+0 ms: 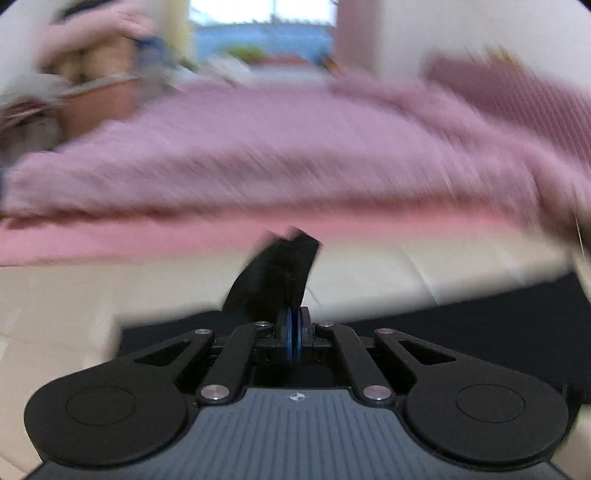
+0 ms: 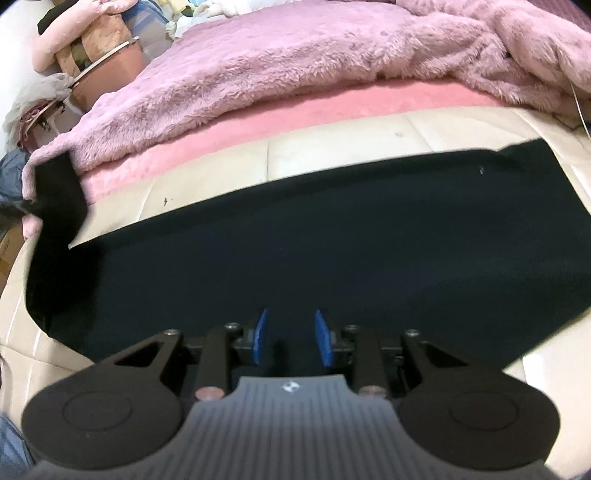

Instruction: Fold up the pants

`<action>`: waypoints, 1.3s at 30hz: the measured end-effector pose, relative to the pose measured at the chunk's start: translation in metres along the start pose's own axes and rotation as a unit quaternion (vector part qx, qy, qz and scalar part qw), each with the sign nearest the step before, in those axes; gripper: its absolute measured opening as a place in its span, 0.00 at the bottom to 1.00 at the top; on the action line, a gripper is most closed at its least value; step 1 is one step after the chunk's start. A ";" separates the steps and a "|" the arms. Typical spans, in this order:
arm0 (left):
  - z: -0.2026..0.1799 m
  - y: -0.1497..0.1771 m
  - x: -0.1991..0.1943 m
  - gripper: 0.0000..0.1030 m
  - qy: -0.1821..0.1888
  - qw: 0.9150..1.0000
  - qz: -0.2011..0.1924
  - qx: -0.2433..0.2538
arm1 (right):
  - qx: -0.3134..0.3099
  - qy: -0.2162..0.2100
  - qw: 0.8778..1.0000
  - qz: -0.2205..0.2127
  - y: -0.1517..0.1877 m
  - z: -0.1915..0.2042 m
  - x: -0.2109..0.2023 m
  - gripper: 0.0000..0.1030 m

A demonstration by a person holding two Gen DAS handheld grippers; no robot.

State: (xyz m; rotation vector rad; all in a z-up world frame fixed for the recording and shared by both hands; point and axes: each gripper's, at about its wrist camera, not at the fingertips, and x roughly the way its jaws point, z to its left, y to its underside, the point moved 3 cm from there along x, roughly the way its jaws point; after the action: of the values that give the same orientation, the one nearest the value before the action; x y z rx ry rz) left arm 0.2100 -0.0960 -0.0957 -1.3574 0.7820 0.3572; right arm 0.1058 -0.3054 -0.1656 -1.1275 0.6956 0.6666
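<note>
Pants [image 2: 332,236]: black, spread flat across the cream surface in your right wrist view; one end is raised at the far left of that view, standing up against the pink blanket edge.
Left gripper [image 1: 294,334]: your blue pads are pressed together with a fold of the black pants cloth pinched between them; the cloth rises forward from the tips as a dark flap. The picture is smeared by motion.
Right gripper [image 2: 291,338]: your blue pads stand apart, with a clear gap between them; they hang just over the near part of the pants, and nothing is clamped. Whether the tips touch the cloth cannot be told.
Cream surface [image 2: 332,144]: pale, with seam lines, bearing the pants; it shows beyond the far edge of the garment and at the near corners.
Pink sheet [image 2: 295,110]: a flat band between the cream surface and the blanket.
Fluffy blanket [image 2: 295,48]: mauve-pink, long pile, heaped behind the sheet and bunched at the far right.
Clutter [image 2: 92,55]: a pile of bags and cloth at the far left, beyond the blanket; details too small to name.
Window [image 1: 262,11]: bright, at the far end in your left wrist view, blurred.
</note>
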 end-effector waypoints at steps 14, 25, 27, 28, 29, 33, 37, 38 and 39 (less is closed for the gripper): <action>0.009 0.039 0.015 0.20 0.174 0.974 0.110 -0.090 | 0.015 -0.033 0.999 0.017 0.021 0.005 0.004 0.30; 0.093 0.022 -0.001 0.21 0.064 0.989 0.075 -0.114 | -0.043 -0.142 0.989 -0.001 -0.008 0.073 0.024 0.26; 0.109 0.023 0.000 0.21 0.053 0.987 0.075 -0.133 | -0.054 -0.158 0.986 0.000 -0.014 0.089 0.034 0.26; 0.115 0.025 0.001 0.21 0.048 0.986 0.074 -0.140 | -0.059 -0.166 0.984 0.000 -0.017 0.096 0.040 0.26; 0.120 0.027 0.000 0.21 0.046 0.986 0.074 -0.145 | -0.062 -0.173 0.983 0.002 -0.021 0.103 0.047 0.26; 0.130 0.031 0.002 0.21 0.049 0.984 0.074 -0.154 | -0.061 -0.179 0.982 0.010 -0.033 0.119 0.076 0.26; 0.138 0.038 0.008 0.21 0.052 0.982 0.081 -0.162 | -0.046 -0.171 0.984 0.031 -0.042 0.125 0.106 0.27; 0.140 0.039 0.010 0.21 0.054 0.981 0.083 -0.166 | -0.041 -0.163 0.985 0.035 -0.042 0.123 0.112 0.26; 0.142 0.040 0.011 0.21 0.054 0.981 0.085 -0.169 | -0.032 -0.164 0.985 0.038 -0.042 0.121 0.117 0.25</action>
State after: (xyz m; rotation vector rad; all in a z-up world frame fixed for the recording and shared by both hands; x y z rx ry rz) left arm 0.2334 0.0455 -0.1306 -1.6415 0.9618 0.5736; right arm 0.2285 -0.1886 -0.2002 -1.0211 0.4392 0.9205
